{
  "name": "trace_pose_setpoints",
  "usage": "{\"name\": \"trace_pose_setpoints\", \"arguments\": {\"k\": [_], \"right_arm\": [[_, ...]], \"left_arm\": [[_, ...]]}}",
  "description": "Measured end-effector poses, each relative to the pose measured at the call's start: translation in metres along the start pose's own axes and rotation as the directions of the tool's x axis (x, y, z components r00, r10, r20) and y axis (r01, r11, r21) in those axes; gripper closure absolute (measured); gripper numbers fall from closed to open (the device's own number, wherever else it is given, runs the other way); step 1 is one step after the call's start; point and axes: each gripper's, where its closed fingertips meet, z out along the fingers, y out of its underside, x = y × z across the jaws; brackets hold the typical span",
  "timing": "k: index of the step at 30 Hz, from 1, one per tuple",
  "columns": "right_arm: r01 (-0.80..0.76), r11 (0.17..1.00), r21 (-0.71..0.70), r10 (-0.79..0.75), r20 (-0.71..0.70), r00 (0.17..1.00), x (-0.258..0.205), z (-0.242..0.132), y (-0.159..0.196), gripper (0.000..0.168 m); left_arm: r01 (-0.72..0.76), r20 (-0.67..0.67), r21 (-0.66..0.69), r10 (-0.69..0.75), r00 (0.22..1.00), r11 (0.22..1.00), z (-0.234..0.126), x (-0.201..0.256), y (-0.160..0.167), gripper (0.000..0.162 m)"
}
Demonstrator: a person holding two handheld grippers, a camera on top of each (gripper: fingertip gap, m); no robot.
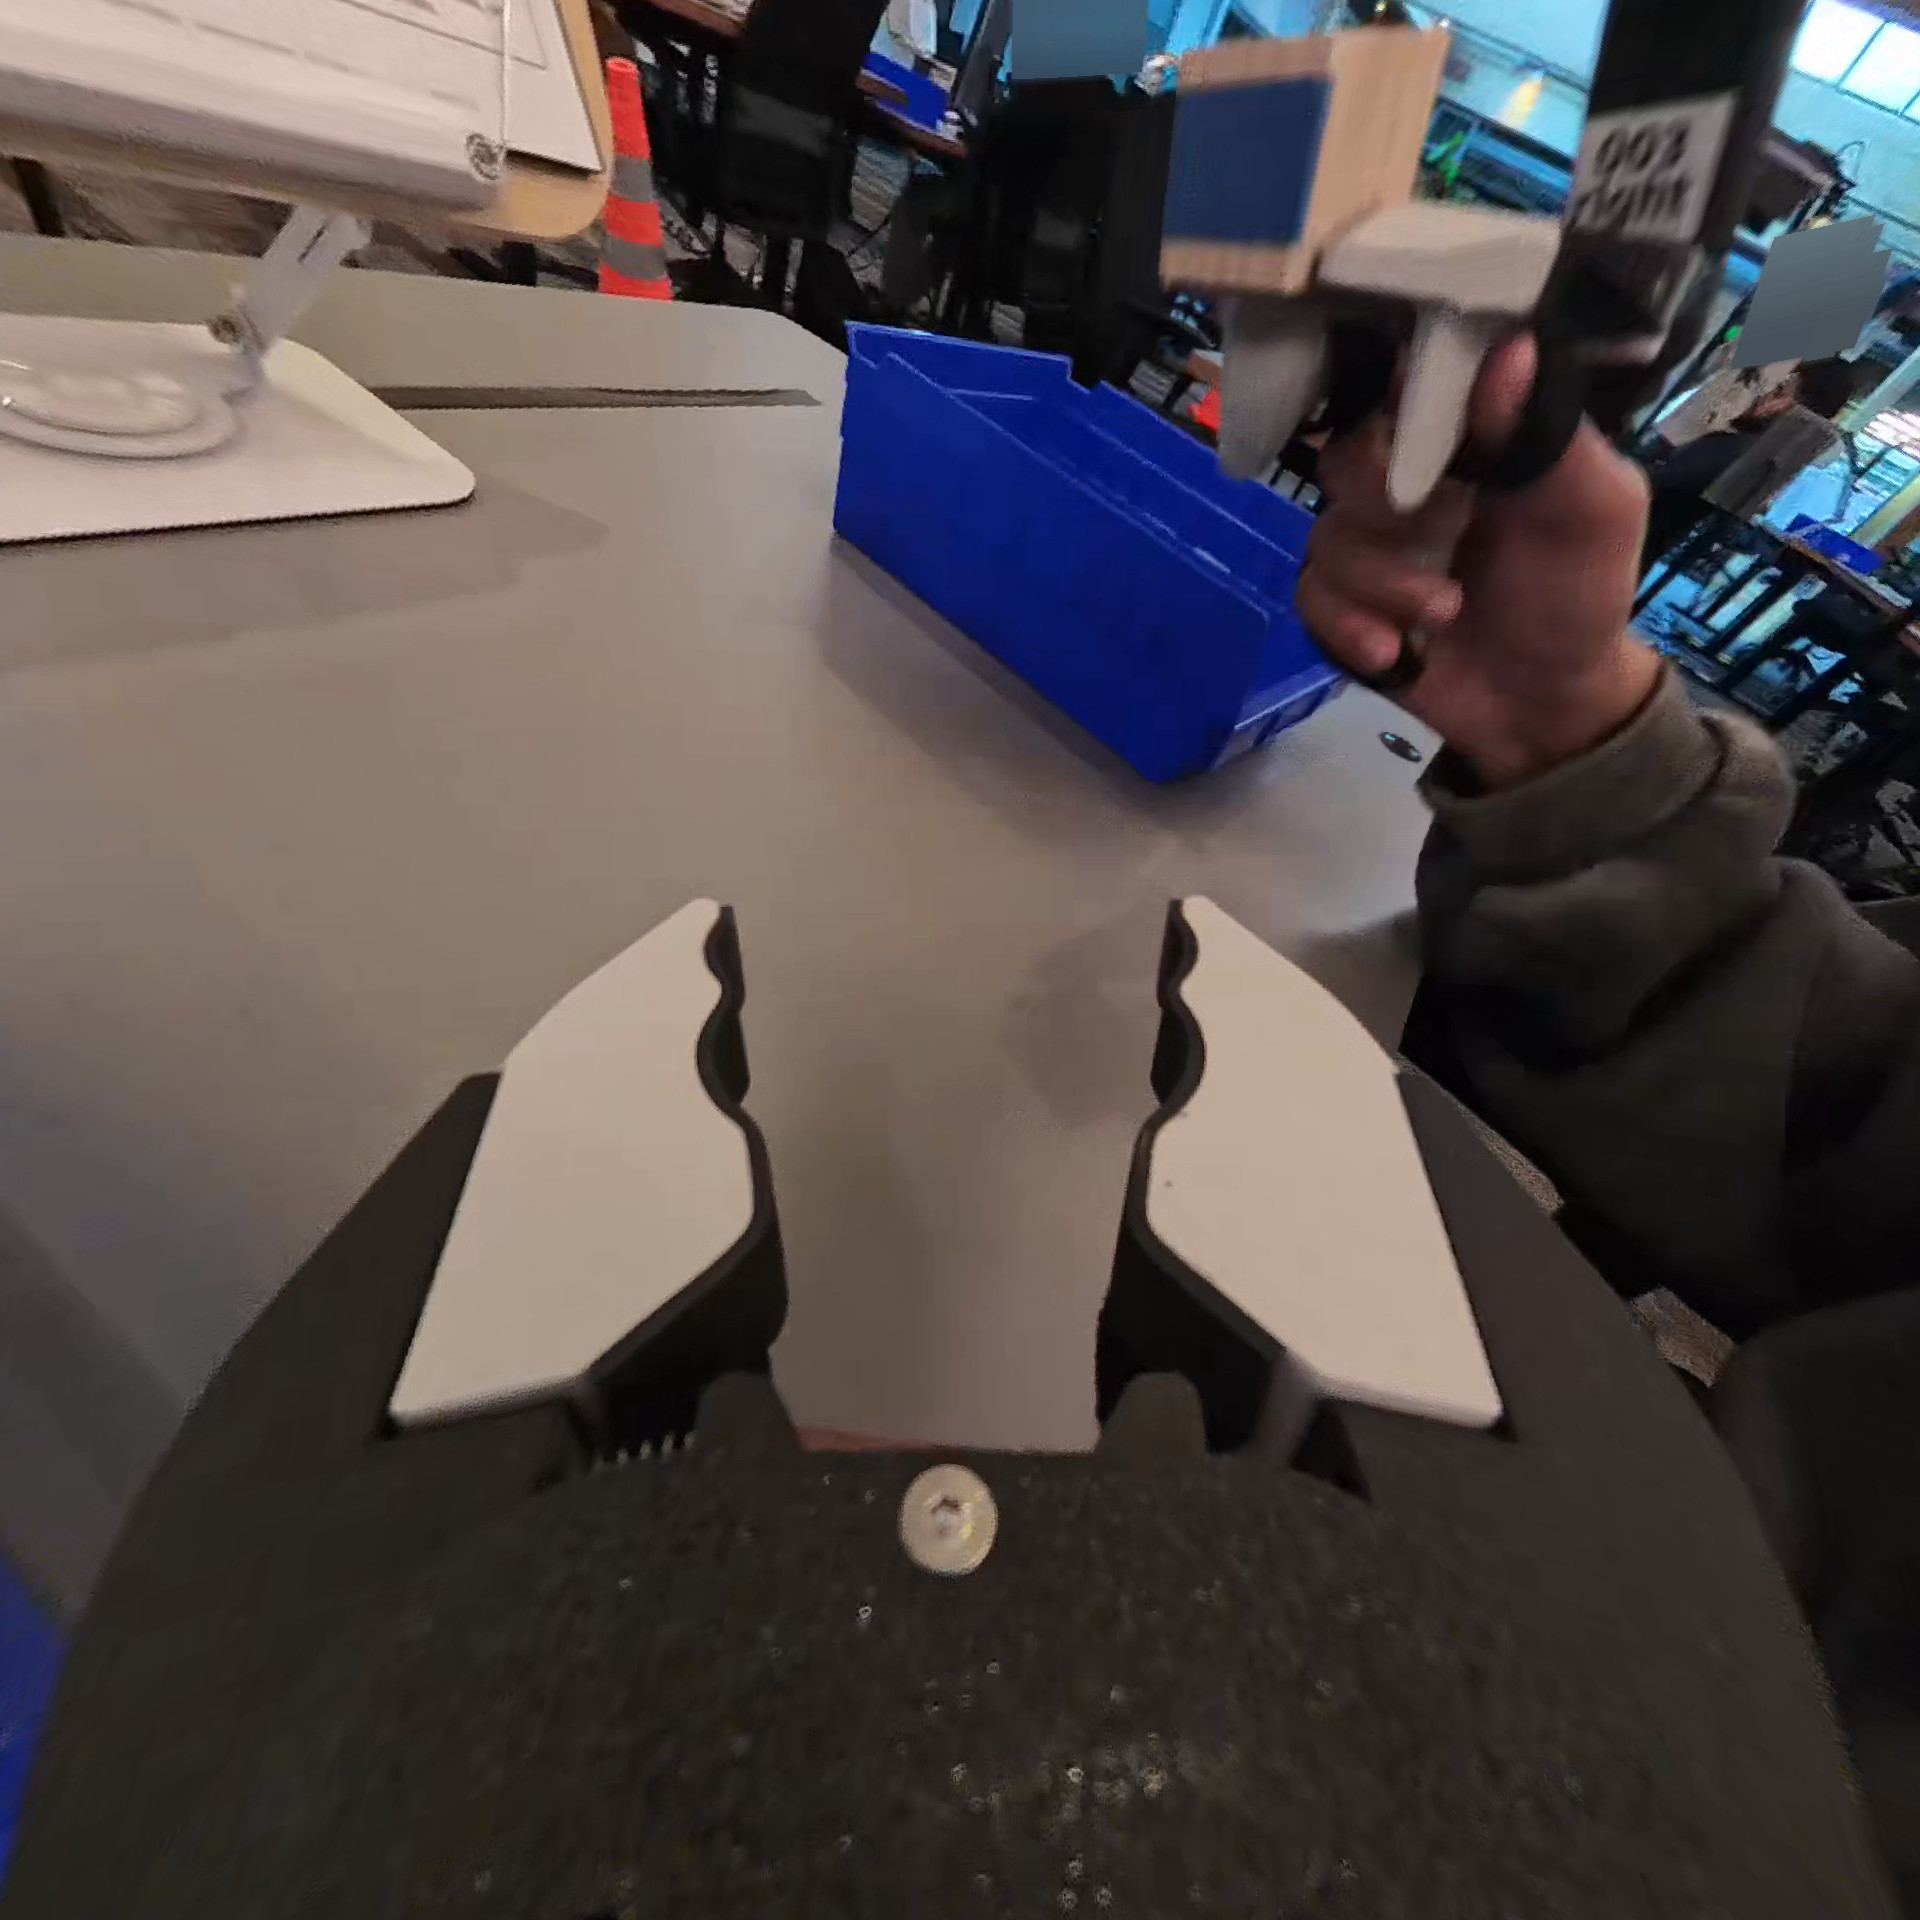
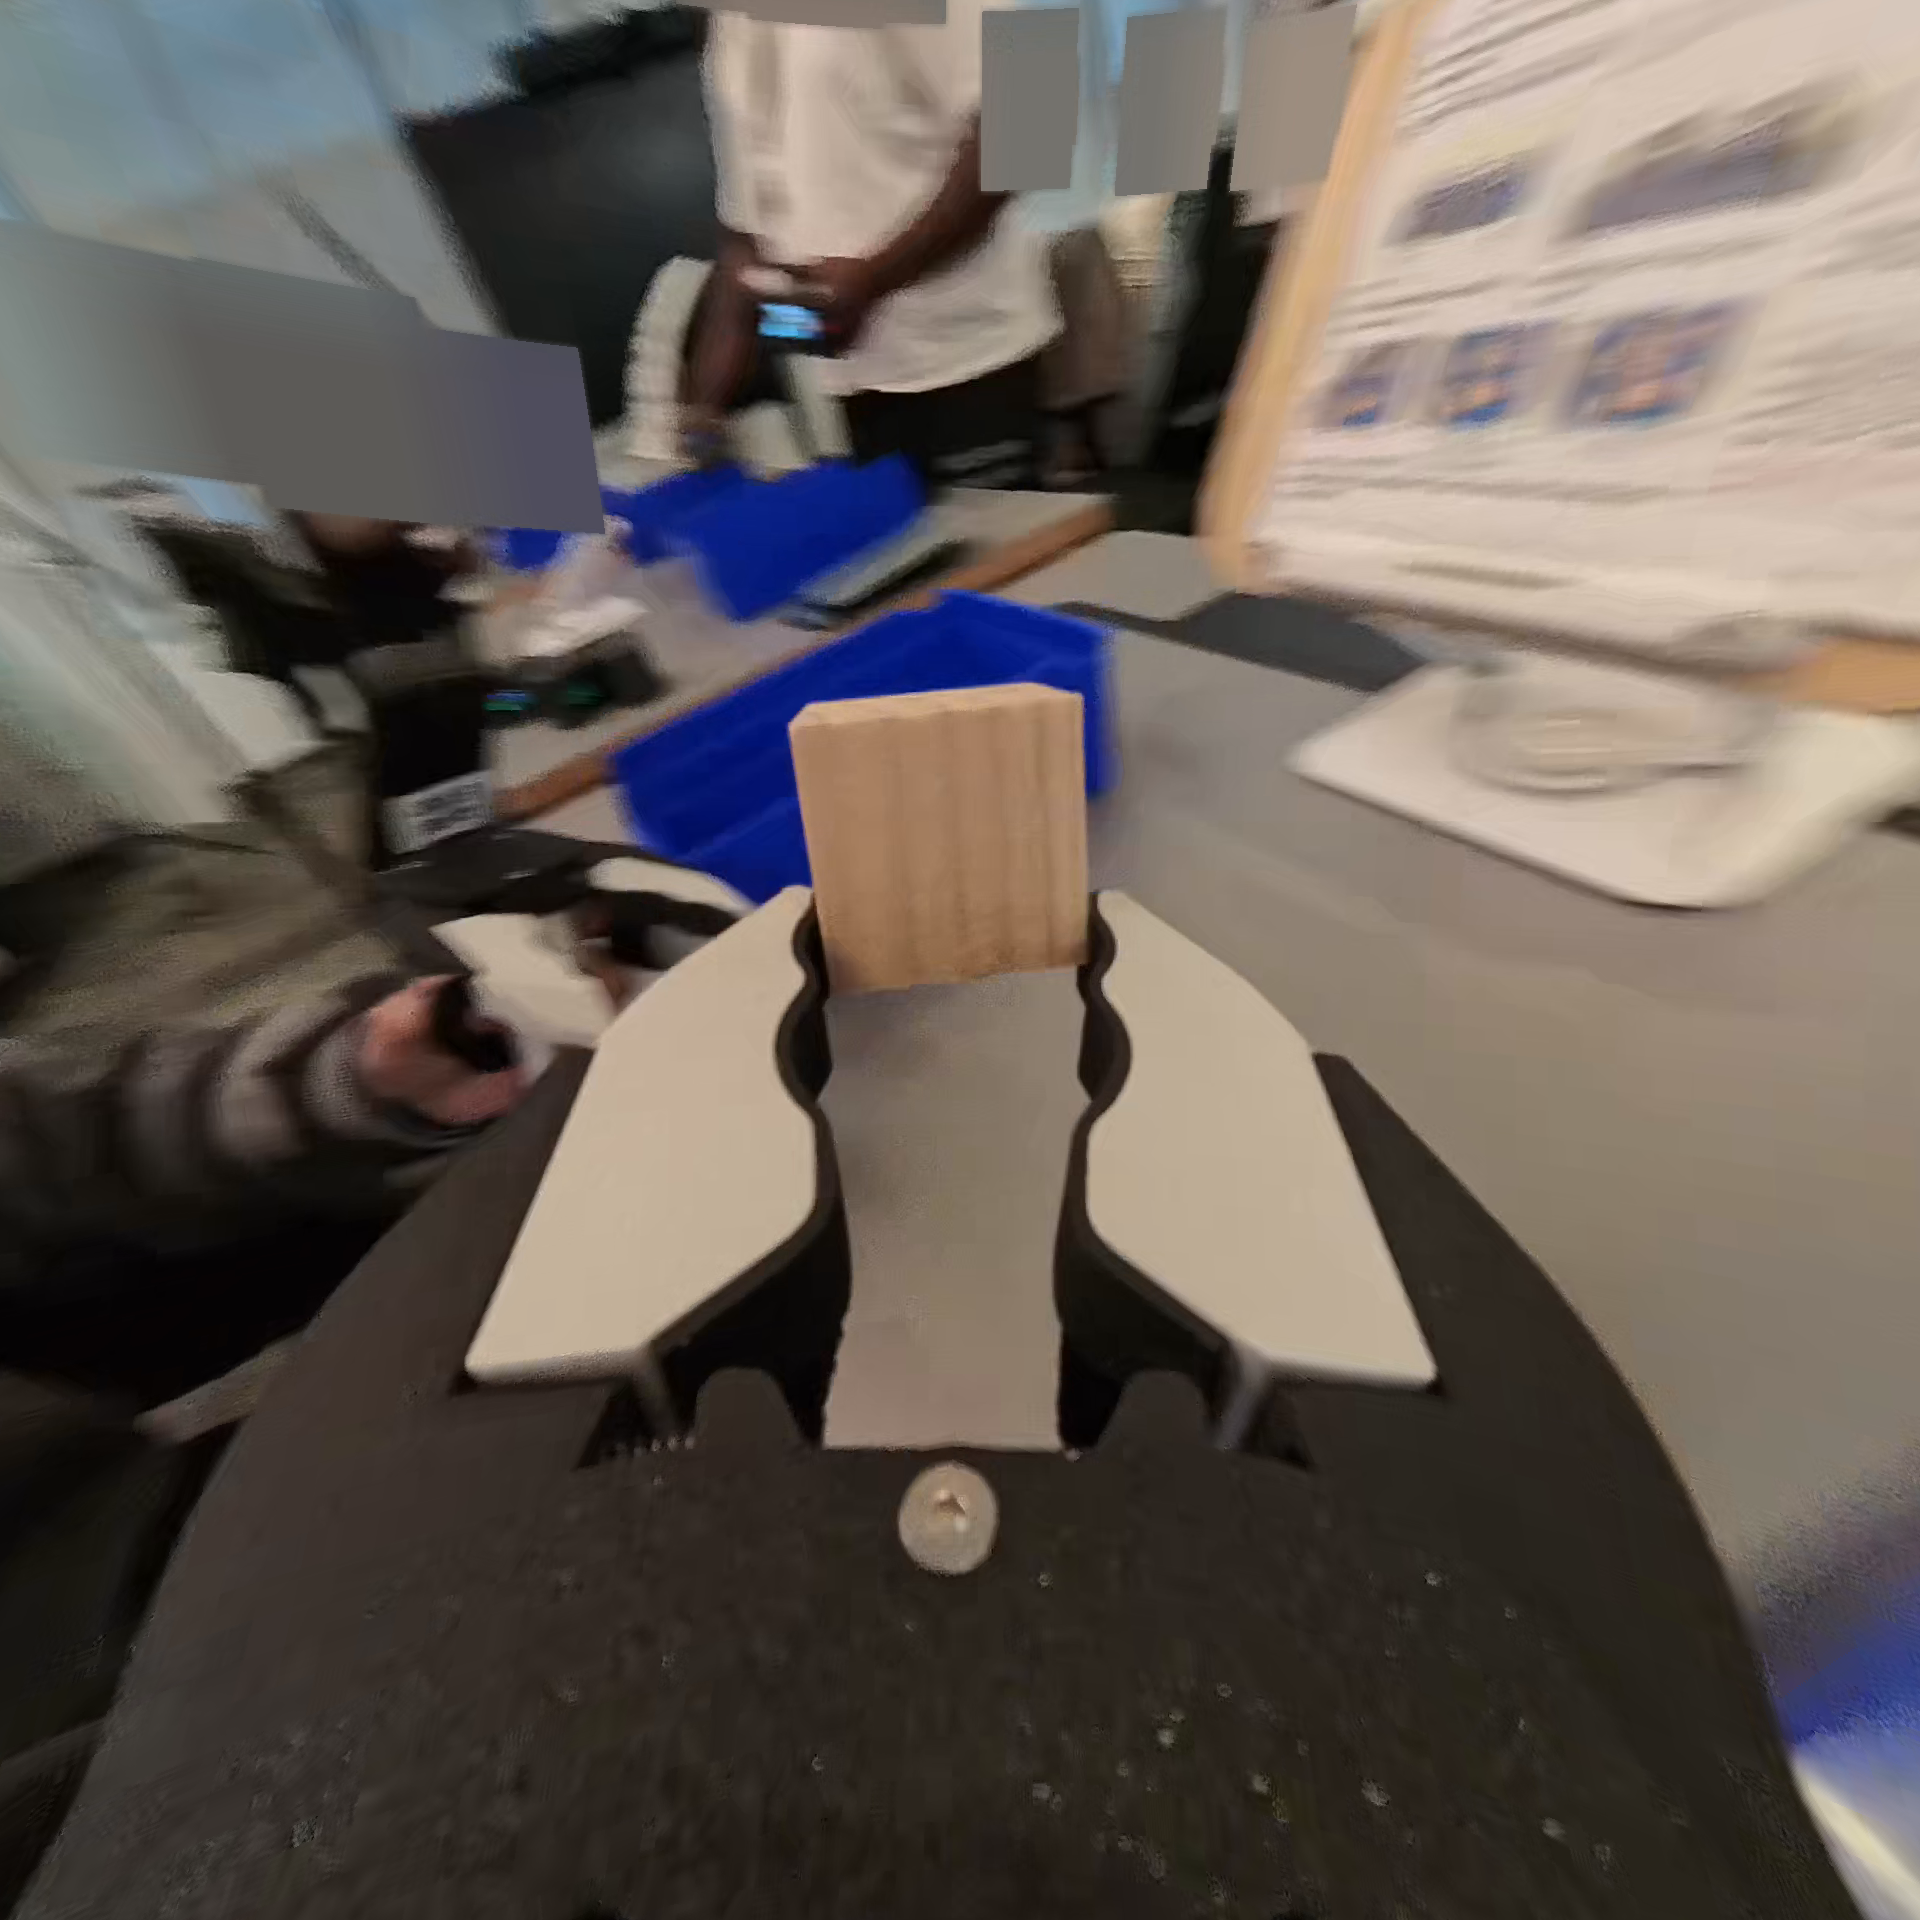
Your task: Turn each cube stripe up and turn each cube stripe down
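Observation:
A wooden cube [image 2: 943, 836] sits clamped between the tips of my right gripper [image 2: 951, 940], held above the grey table; only a plain wood face shows in the right wrist view. In the left wrist view the same cube [image 1: 1299, 156] is high at the upper right, and a blue stripe face points left. The right gripper [image 1: 1382, 265] holds it there in a person's hand [image 1: 1475, 603]. My left gripper [image 1: 951, 935] is open and empty, low over the grey table [image 1: 520, 779].
A blue plastic bin [image 1: 1049, 561] stands on the table ahead of the left gripper; it shows behind the cube in the right wrist view [image 2: 727, 769]. A white stand with a board [image 1: 208, 416] is at far left. An orange cone [image 1: 632, 197] and people stand beyond.

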Motion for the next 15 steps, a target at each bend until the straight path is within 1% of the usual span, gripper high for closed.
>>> {"name": "trace_pose_setpoints", "arguments": {"k": [2, 3, 5, 7, 8, 9, 12, 15], "right_arm": [[0.013, 0.998, -0.058, -0.027, -0.239, 0.971, 0.036, -0.043, -0.018, 0.123], [-0.013, 0.993, -0.113, -0.029, -0.359, 0.933, 0.056, -0.066, -0.019, 0.122], [-0.083, 0.973, -0.216, -0.063, -0.591, 0.804, 0.098, -0.117, -0.010, 0.122], [-0.196, 0.931, -0.309, -0.112, -0.750, 0.652, 0.137, -0.162, 0.012, 0.122], [-0.276, 0.901, -0.333, -0.114, -0.798, 0.592, 0.154, -0.179, 0.028, 0.122], [-0.362, 0.863, -0.352, -0.105, -0.827, 0.553, 0.168, -0.190, 0.046, 0.122], [-0.547, 0.746, -0.379, -0.067, -0.860, 0.505, 0.198, -0.202, 0.098, 0.122], [-0.671, 0.616, -0.413, -0.076, -0.879, 0.472, 0.212, -0.211, 0.139, 0.122]], "left_arm": [[-0.034, -0.013, -0.006, 0.034, 0.999, 0.999, 0.002, 0.003, -0.002, 0.086], [-0.053, -0.008, -0.019, 0.053, 0.999, 0.998, 0.003, 0.003, 0.000, 0.086], [-0.082, -0.010, -0.059, 0.081, 0.997, 0.995, 0.008, 0.005, 0.008, 0.086], [-0.097, -0.039, -0.083, 0.094, 0.995, 0.992, 0.011, 0.012, 0.014, 0.086], [-0.105, -0.055, -0.095, 0.100, 0.993, 0.990, 0.013, 0.016, 0.017, 0.086], [-0.117, -0.061, -0.103, 0.111, 0.992, 0.988, 0.014, 0.019, 0.018, 0.086], [-0.165, -0.051, -0.124, 0.160, 0.986, 0.978, 0.014, 0.024, 0.023, 0.087], [-0.201, -0.047, -0.123, 0.197, 0.979, 0.972, 0.014, 0.027, 0.023, 0.087]]}}
